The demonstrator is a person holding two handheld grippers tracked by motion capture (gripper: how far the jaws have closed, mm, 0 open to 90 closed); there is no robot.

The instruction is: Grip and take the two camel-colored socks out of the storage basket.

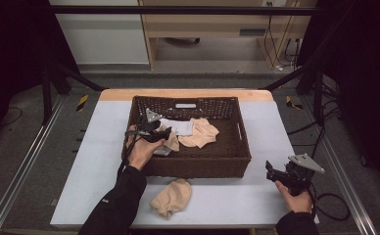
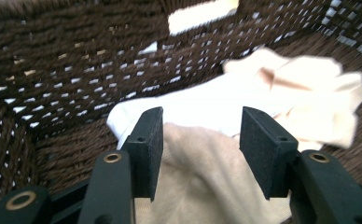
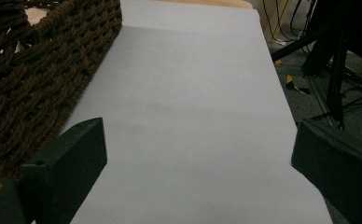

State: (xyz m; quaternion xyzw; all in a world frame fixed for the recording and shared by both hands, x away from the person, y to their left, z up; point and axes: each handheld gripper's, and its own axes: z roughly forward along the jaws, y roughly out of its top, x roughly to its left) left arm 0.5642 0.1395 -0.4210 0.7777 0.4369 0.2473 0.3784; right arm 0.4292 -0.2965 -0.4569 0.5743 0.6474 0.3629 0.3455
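Observation:
A dark brown wicker basket (image 1: 193, 166) stands in the middle of the table with socks in it. My left gripper (image 1: 161, 132) reaches into its left part, jaws open. In the left gripper view the gripper (image 2: 201, 144) straddles a beige sock (image 2: 202, 177) that lies under and between the pads without being pinched. Behind that sock lie a white cloth (image 2: 193, 107) and a cream sock (image 2: 309, 93). Another beige sock (image 1: 172, 197) rests on the table in front of the basket. My right gripper (image 1: 271, 171) hovers open over the bare mat (image 3: 193, 93) at the right, with nothing between its jaws.
The basket wall (image 3: 30, 79) lies just left of my right gripper. The table's right edge drops to a floor with cables and black stand legs (image 3: 328, 70). A wooden strip (image 1: 185, 94) runs along the table's far edge.

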